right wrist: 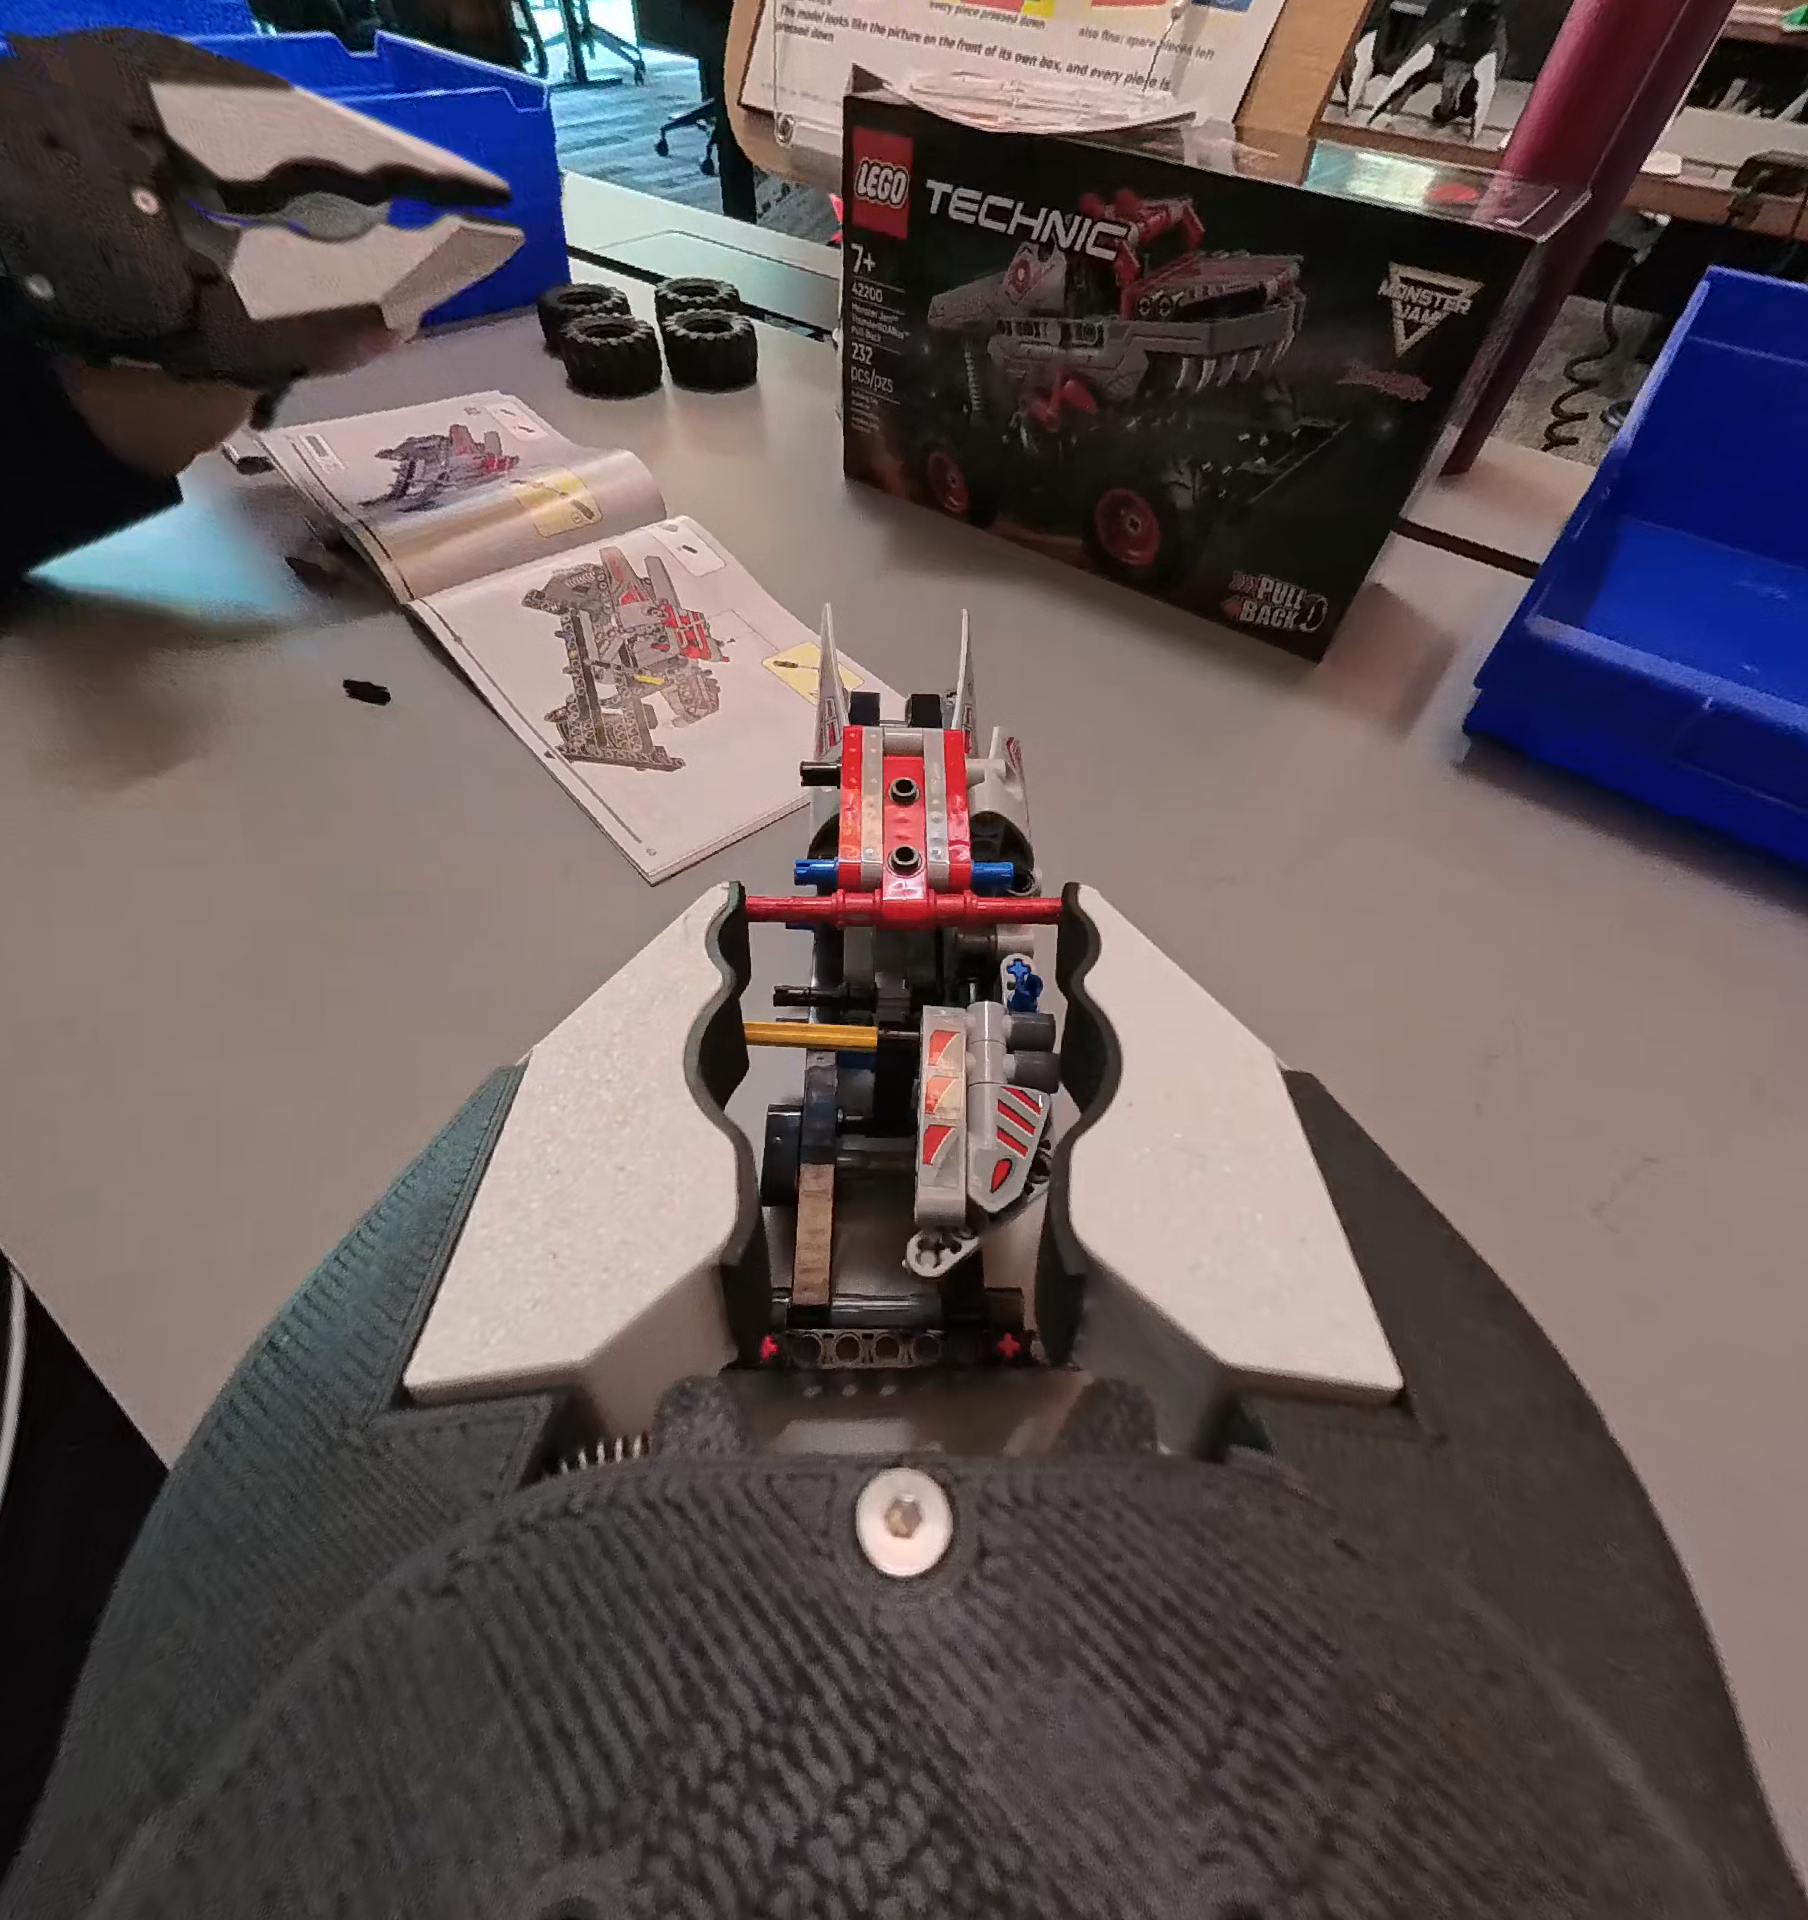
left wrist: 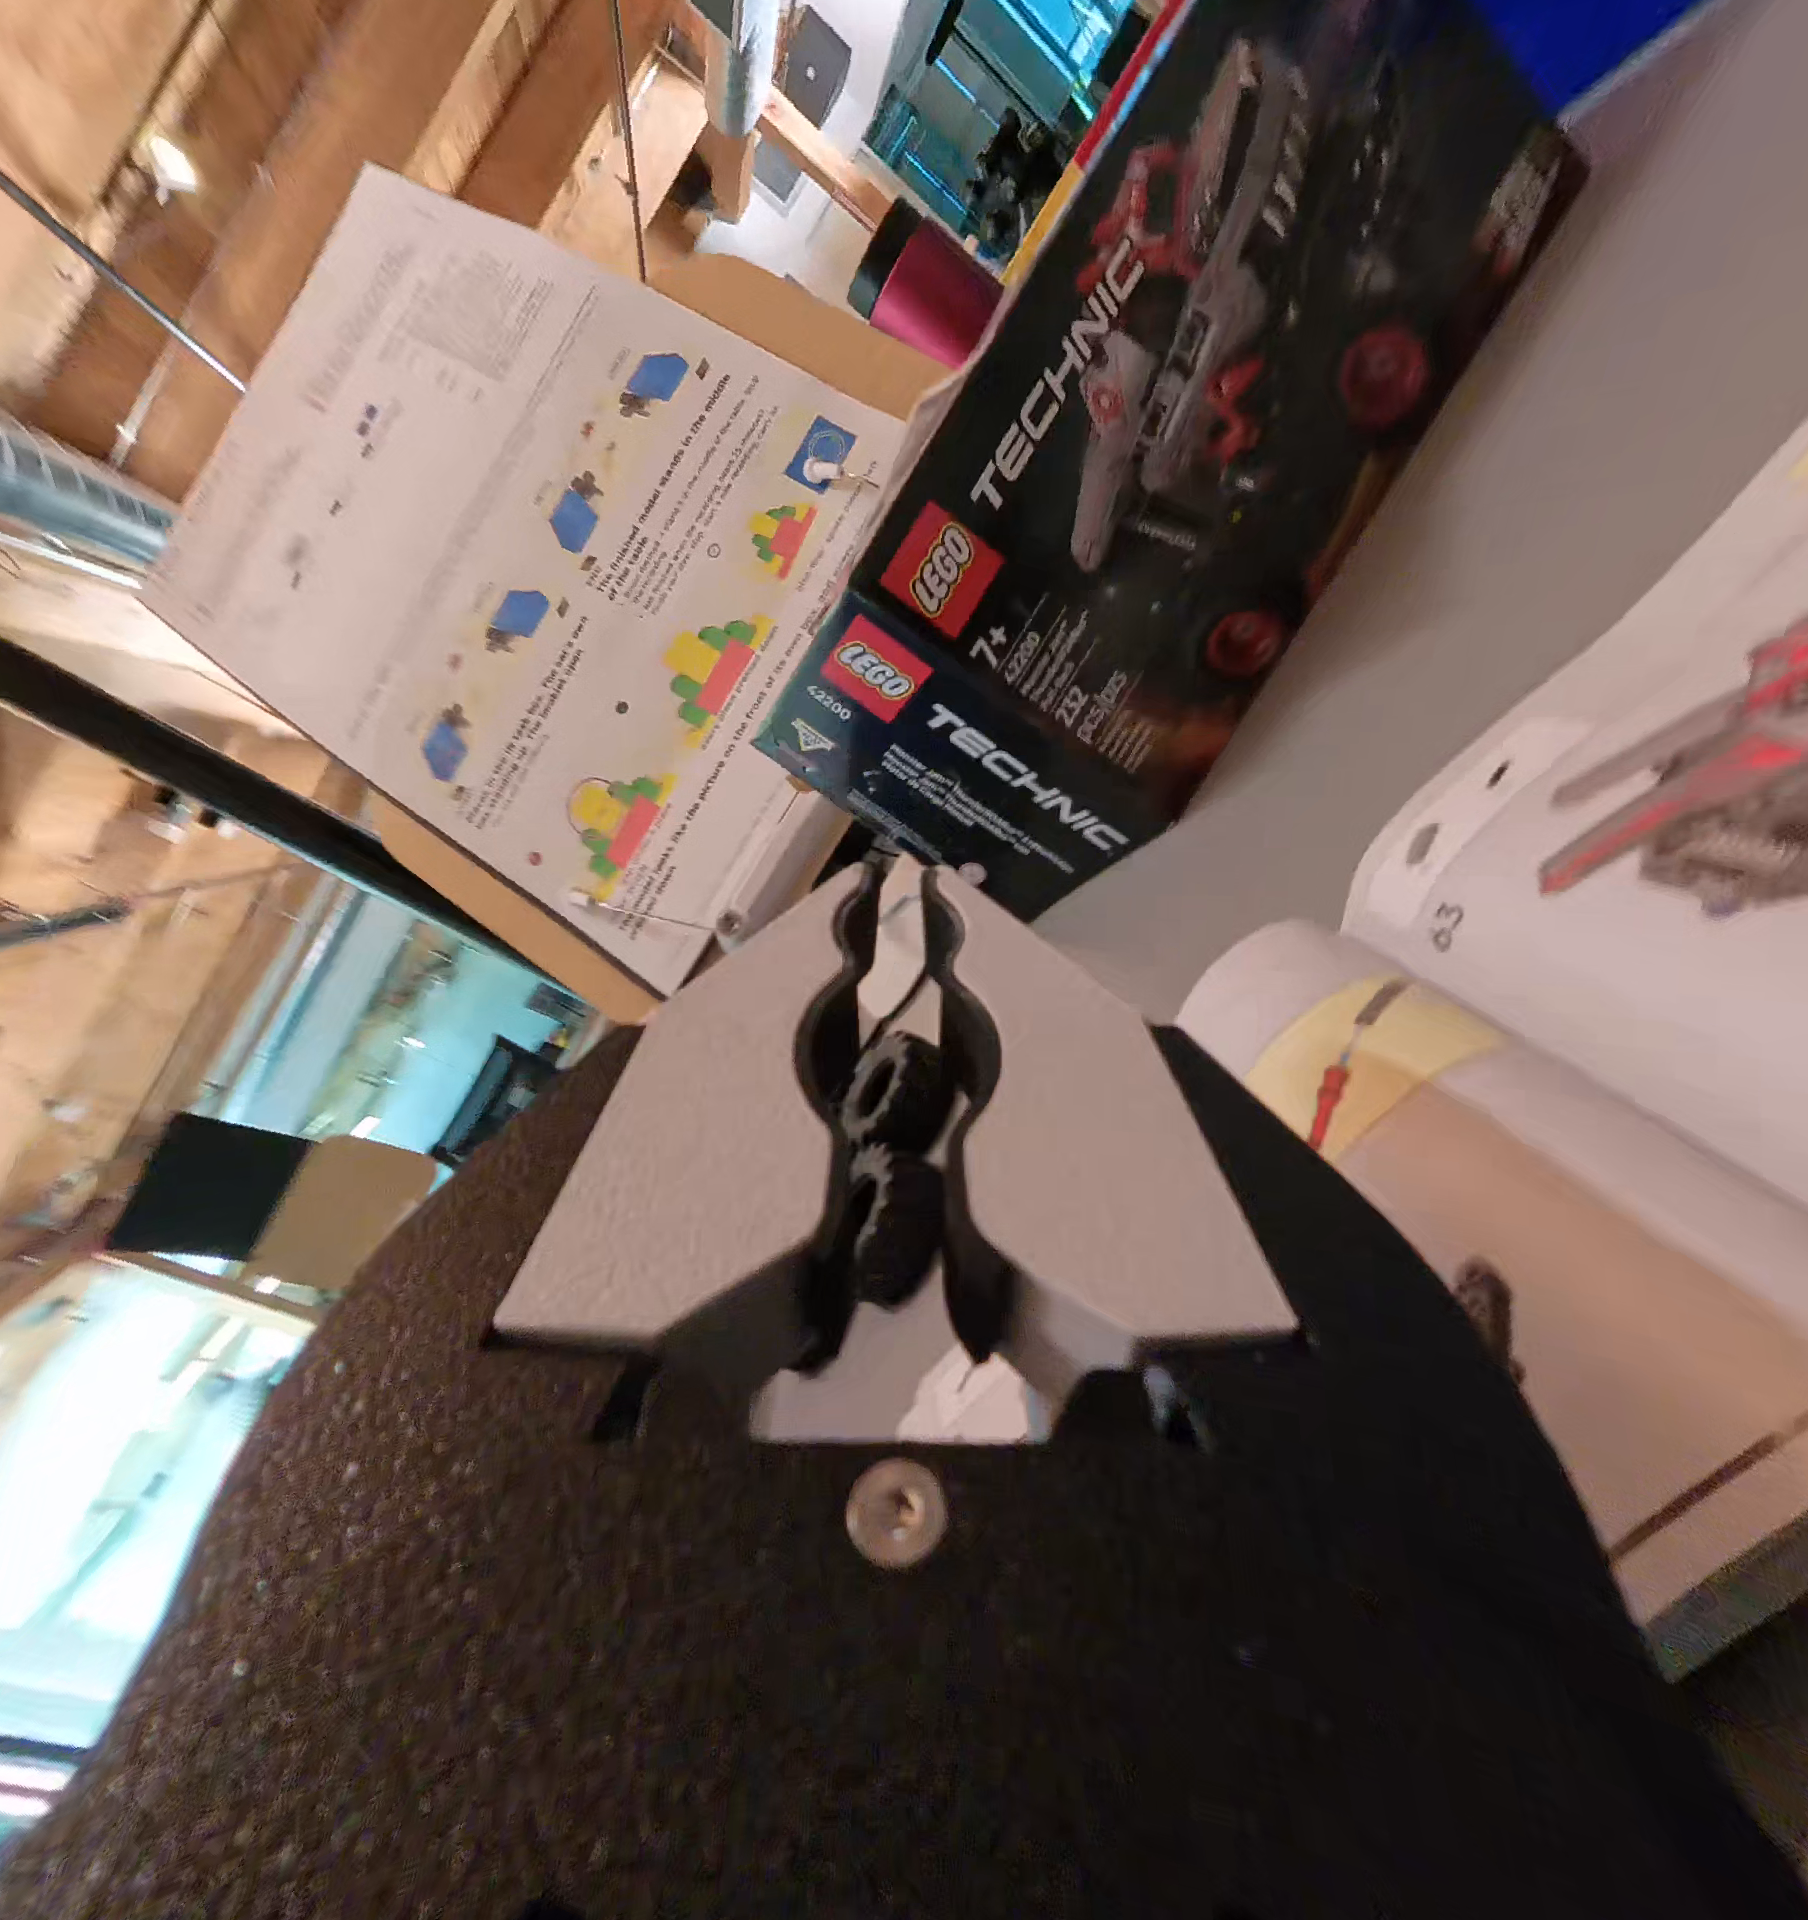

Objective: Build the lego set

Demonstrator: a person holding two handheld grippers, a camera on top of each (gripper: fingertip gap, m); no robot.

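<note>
My right gripper is shut on the partly built grey, red and black truck model, gripping its sides, with the model's nose pointing away over the grey table. My left gripper is rolled onto its side and shut on a small black toothed part deep between its jaws. It also shows in the right wrist view, raised at the upper left, well apart from the model. The open instruction booklet lies left of the model.
The set's dark box stands behind the model. Several black tyres sit at the back left. A small black piece lies left of the booklet. Blue bins stand at the right and back left. Across from one pair of fingers to the other is roughly 35 cm.
</note>
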